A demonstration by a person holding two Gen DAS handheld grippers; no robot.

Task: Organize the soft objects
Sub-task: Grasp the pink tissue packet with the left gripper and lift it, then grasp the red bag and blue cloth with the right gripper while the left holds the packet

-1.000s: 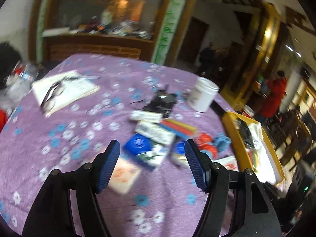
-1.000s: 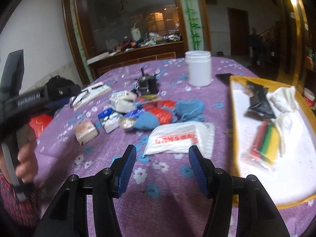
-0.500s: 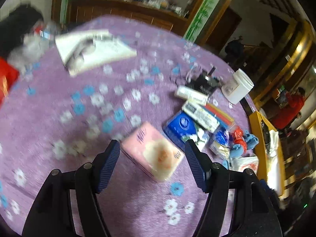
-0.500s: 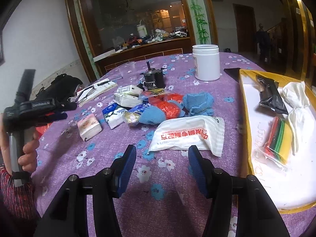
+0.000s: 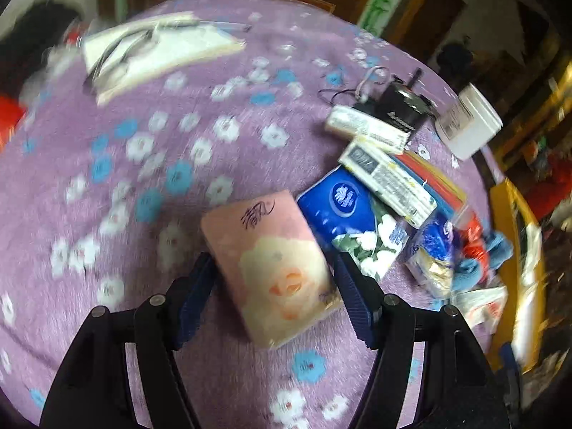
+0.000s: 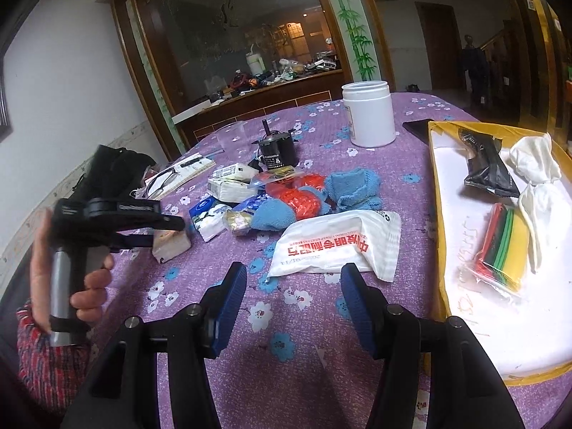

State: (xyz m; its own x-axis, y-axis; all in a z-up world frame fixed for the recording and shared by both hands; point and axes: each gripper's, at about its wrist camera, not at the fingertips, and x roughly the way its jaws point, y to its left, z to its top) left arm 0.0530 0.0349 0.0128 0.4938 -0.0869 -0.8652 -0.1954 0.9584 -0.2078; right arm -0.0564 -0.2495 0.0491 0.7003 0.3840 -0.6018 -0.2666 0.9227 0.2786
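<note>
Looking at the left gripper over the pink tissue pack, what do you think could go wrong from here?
The left gripper is closing around the pink tissue pack, which lies skewed between its fingers, so it may twist or slip. The blue tissue pack lies right beside it, so the right-hand finger might snag it too.

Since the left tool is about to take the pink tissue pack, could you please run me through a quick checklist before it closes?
1. Pink tissue pack lies between the fingers of the left tool, whose jaws are closing: ok.
2. Pads pressing on the pack: not ok, gaps show on both sides.
3. Blue tissue pack lies close beside the right-hand finger in the left wrist view; whether it is clear of it: cannot tell.
4. Yellow tray has bare white floor for another item: ok.
5. Right tool empty, hanging above the tablecloth short of the white packet: ok.
</note>
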